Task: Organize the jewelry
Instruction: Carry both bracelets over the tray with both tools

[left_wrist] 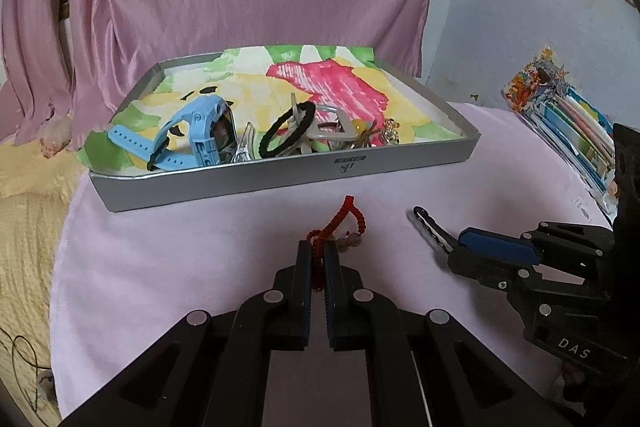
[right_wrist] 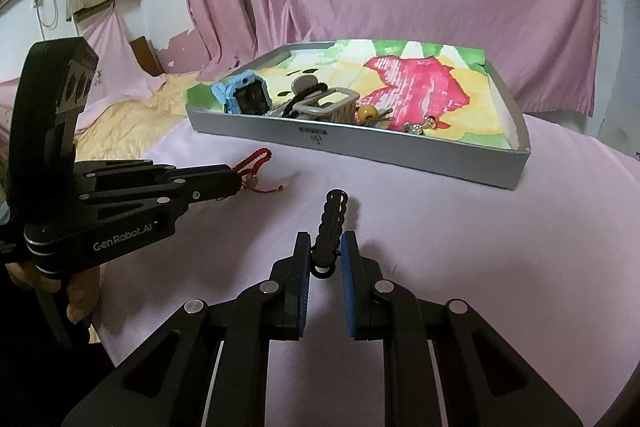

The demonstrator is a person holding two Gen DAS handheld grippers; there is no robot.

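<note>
While both pieces lie on the pink cloth short of the tray, each should be lifted clear before swinging over the wall, so nothing drags or snags. Nearest, the left gripper (left_wrist: 319, 259) has its jaws nipped on the red beaded cord bracelet (left_wrist: 335, 227), whose loop trails forward on the cloth. Alongside, the right gripper (right_wrist: 325, 255) holds the black wavy hair clip (right_wrist: 330, 227) by its hinge end, jaws narrowly parted around it. Both point level toward the shallow grey cardboard tray (left_wrist: 280, 179), where a blue plastic watch (left_wrist: 200, 135) and a black hair tie (left_wrist: 287, 129) already lie.
</note>
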